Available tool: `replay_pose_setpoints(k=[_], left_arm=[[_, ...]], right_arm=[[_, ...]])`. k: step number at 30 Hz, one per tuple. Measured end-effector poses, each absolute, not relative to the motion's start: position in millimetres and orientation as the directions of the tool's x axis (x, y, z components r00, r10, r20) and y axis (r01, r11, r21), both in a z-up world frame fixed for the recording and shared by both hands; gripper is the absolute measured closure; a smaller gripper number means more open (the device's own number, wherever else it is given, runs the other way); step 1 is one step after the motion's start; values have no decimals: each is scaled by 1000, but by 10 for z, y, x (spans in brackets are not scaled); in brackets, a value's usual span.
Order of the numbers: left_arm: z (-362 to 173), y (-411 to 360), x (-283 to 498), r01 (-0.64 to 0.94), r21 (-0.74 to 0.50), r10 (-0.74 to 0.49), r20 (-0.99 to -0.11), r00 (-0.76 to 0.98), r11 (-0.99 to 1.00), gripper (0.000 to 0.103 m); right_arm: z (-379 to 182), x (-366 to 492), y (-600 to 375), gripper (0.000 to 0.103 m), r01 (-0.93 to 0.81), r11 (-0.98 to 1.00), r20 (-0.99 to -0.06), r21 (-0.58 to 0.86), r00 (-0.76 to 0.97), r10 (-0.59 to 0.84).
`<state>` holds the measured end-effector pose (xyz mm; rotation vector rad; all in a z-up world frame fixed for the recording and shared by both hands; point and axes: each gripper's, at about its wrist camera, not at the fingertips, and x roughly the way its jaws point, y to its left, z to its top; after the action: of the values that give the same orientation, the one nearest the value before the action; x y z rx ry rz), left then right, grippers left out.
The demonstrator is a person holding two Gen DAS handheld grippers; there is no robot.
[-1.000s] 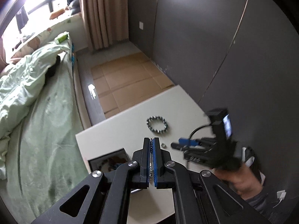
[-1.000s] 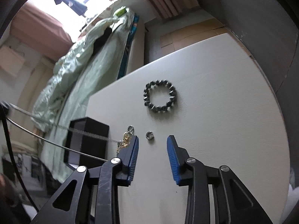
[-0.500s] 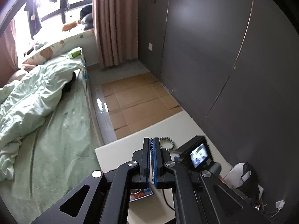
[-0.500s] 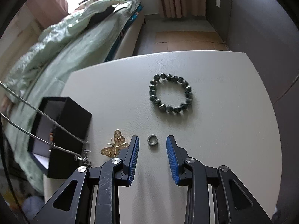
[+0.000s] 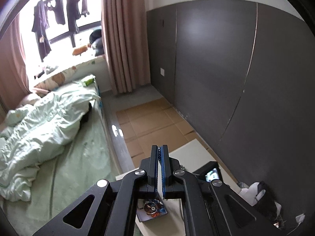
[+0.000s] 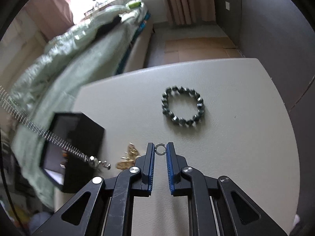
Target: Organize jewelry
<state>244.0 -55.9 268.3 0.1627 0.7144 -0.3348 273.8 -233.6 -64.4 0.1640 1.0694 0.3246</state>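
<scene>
The right gripper (image 6: pixel 160 149) has just been closing its fingers on a small silver ring (image 6: pixel 159 149) lying on the bench (image 6: pixel 246 137) — pads touching it on both sides — near the beaded bracelet (image 6: pixel 183 106), while the left gripper (image 5: pixel 159 153) clamps a silver chain (image 6: pixel 49 135).

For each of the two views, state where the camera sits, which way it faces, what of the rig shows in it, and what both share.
Left wrist: on the left gripper, high above the table, facing the bed and dark wall; its shut fingers pinch a chain.
Right wrist: on the right gripper, tilted down at the table; its jaws have just been closing around the small ring.
Shared: table, black box, bed.
</scene>
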Motion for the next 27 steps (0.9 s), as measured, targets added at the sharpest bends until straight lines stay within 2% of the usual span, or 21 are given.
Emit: replay_pose_setpoints(k=[12,22,27], left_arm=[[3016,-382,2346,298,88,-178,-634,753,950,101],[2774,-312,2418,276,95,-145,-664,733,956,101],[2453,-207,2525,273,70,-147,-703,696,959,101]], right_arm=[[-239,2584,-2383,90,-275,817,-647,507,505,571],[-165,2527,-2133,90,-344,712,-554,612,457,696],[-202,2541,-1950,90,-357,694,-550,625,430,716]])
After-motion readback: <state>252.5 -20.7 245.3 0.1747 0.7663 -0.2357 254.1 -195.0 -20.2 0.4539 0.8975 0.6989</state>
